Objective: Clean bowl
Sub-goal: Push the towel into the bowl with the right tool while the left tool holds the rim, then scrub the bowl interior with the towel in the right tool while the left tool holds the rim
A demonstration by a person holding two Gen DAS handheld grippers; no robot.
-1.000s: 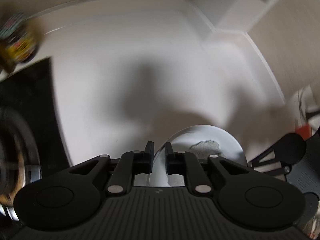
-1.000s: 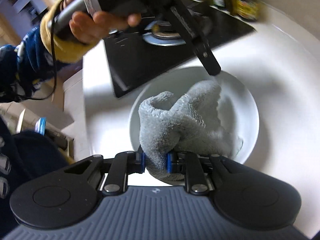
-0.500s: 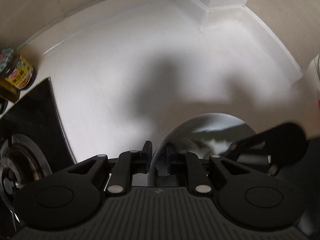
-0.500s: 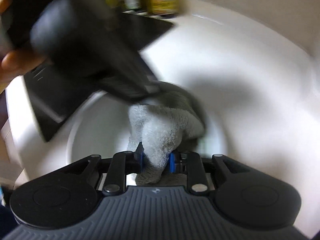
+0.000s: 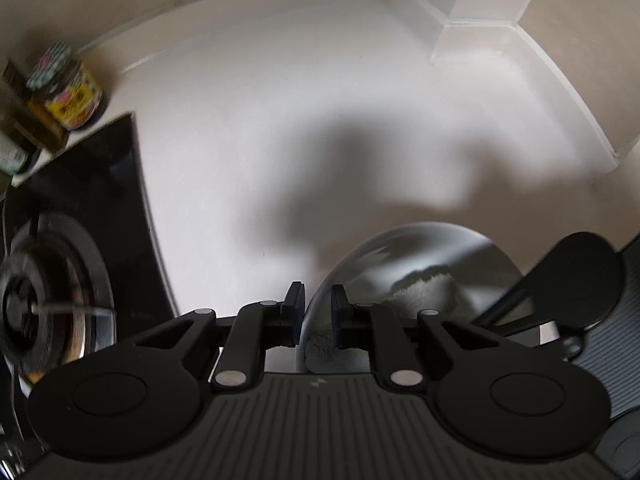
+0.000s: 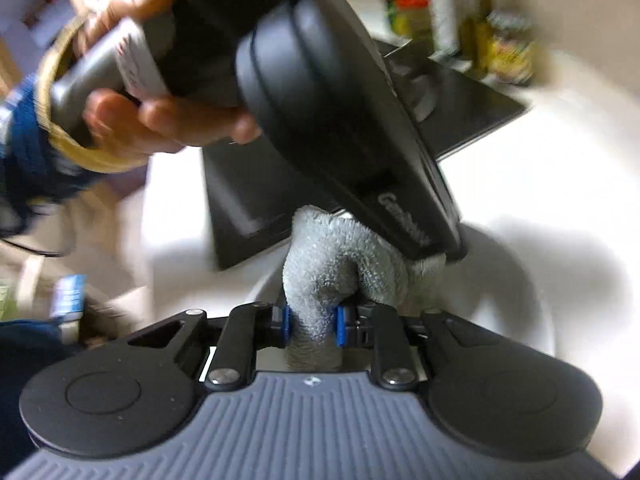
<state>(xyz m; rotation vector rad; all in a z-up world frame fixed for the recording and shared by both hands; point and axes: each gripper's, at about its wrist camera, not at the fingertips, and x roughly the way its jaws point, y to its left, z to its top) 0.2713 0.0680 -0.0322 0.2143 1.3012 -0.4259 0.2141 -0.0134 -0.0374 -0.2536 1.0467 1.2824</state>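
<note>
A white bowl (image 5: 440, 248) sits on the white counter (image 5: 280, 120). Its near rim runs between the fingers of my left gripper (image 5: 317, 312), whose jaws are closing on it. Inside the bowl lies a grey fluffy cloth (image 5: 424, 292). In the right wrist view my right gripper (image 6: 313, 326) has its blue pads closing on a bunched fold of the cloth (image 6: 340, 264), over the bowl (image 6: 516, 292). The left gripper's black housing (image 6: 340, 128) slants down across this view to the bowl's far rim, held by a hand (image 6: 160, 120).
A black hob (image 5: 100, 184) with a metal burner (image 5: 52, 292) borders the bowl on the left. Jars and bottles (image 5: 68, 92) stand behind it, by the wall; they show too in the right wrist view (image 6: 460, 20). The wall juts out at a corner (image 5: 480, 0).
The left wrist view has swung, so the hob and jars now fill more of its left side. The cloth is bunched tighter and higher. The left gripper's housing looms larger in the right wrist view.
</note>
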